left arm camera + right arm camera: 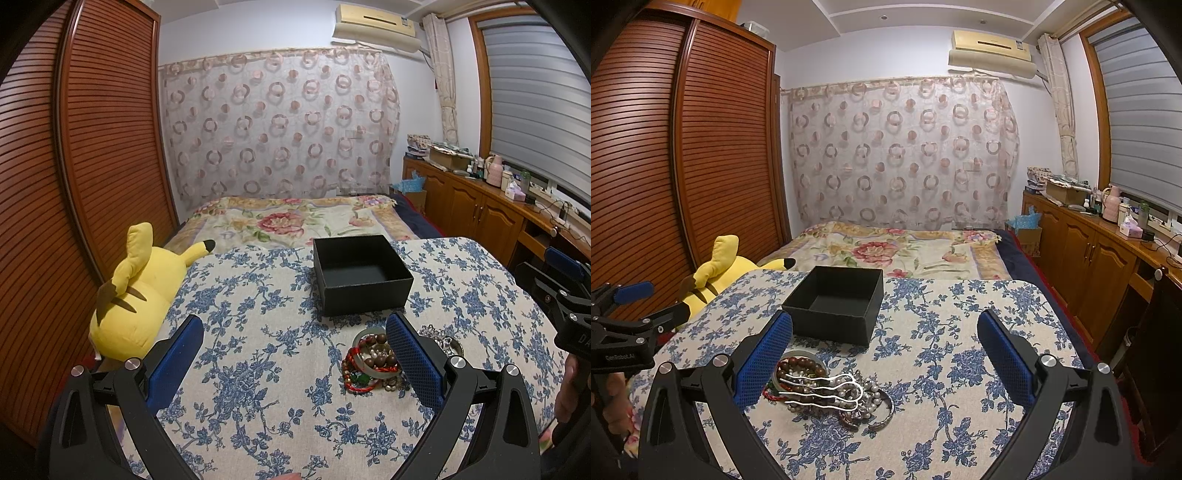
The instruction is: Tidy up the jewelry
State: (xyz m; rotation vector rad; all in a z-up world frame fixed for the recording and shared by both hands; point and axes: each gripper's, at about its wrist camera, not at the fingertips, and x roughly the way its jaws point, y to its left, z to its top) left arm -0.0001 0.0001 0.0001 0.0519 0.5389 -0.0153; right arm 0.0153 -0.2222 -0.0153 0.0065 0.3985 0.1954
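A pile of jewelry (369, 363), with bead bracelets, bangles and a red cord, lies on the blue-flowered tablecloth (258, 350). In the right wrist view the pile (827, 391) includes a silver hair clip (846, 391). An open, empty black box (360, 273) stands just behind the pile; it also shows in the right wrist view (836, 304). My left gripper (295, 350) is open, its right finger just right of the pile. My right gripper (884, 354) is open, its left finger beside the pile. Neither holds anything.
A yellow plush toy (136, 299) lies at the table's left edge against the wooden wardrobe (74, 166). A bed with a floral blanket (897, 251) lies behind the table. A cluttered wooden sideboard (1100, 236) runs along the right wall.
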